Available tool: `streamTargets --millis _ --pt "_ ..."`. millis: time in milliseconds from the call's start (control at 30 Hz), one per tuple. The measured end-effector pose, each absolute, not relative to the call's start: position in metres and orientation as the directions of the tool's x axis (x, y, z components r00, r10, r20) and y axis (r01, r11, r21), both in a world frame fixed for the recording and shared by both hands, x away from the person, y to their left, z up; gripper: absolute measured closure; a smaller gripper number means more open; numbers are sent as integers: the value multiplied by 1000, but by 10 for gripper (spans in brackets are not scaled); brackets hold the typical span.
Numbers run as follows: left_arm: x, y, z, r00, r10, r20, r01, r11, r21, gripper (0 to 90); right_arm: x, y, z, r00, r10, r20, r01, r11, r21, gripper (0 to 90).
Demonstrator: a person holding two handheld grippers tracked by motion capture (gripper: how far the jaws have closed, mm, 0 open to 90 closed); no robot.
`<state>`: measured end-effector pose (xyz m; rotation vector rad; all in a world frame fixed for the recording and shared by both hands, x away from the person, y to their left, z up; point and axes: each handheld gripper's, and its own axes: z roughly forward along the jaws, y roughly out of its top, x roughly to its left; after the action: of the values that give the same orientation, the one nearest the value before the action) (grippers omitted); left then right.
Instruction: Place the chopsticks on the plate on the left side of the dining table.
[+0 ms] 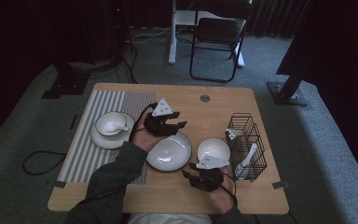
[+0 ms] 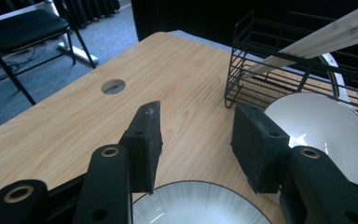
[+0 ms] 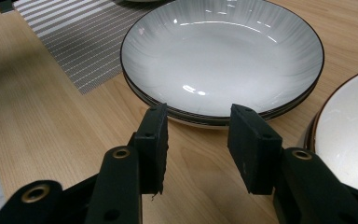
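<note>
A shallow white plate (image 1: 168, 151) with a dark rim lies mid-table. My left gripper (image 1: 177, 120) hovers over its far left edge, open, with nothing between the jaws; in the left gripper view (image 2: 198, 135) the plate's rim (image 2: 200, 205) sits just below the pads. My right gripper (image 1: 187, 170) rests low near the table's front edge, pointing at the plate's near side. It is open and empty (image 3: 198, 140), a short way from the plate (image 3: 223, 56). A white bowl (image 1: 213, 149) stands right of the plate, beside the right gripper (image 3: 354, 135).
A black wire basket (image 1: 247, 144) with white spoons stands at the right. On the striped placemat (image 1: 88, 140) at the left sits a plate with a bowl and spoon (image 1: 111, 126). A cable hole (image 1: 205, 98) marks the far edge; a folding chair (image 1: 216, 32) stands behind.
</note>
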<state>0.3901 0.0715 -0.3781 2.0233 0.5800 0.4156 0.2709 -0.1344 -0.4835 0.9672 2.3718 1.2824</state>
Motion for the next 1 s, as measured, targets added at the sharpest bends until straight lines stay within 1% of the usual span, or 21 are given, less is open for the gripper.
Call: streamTargets --millis 533,1000 --pt "390 44 -376 863 502 58 203 -448 871 534 268 -139 -487 -732 677 78 436 377 817 573" --pt "391 25 -378 885 465 32 203 -447 871 537 267 -143 -485 -728 682 70 432 377 819 576"
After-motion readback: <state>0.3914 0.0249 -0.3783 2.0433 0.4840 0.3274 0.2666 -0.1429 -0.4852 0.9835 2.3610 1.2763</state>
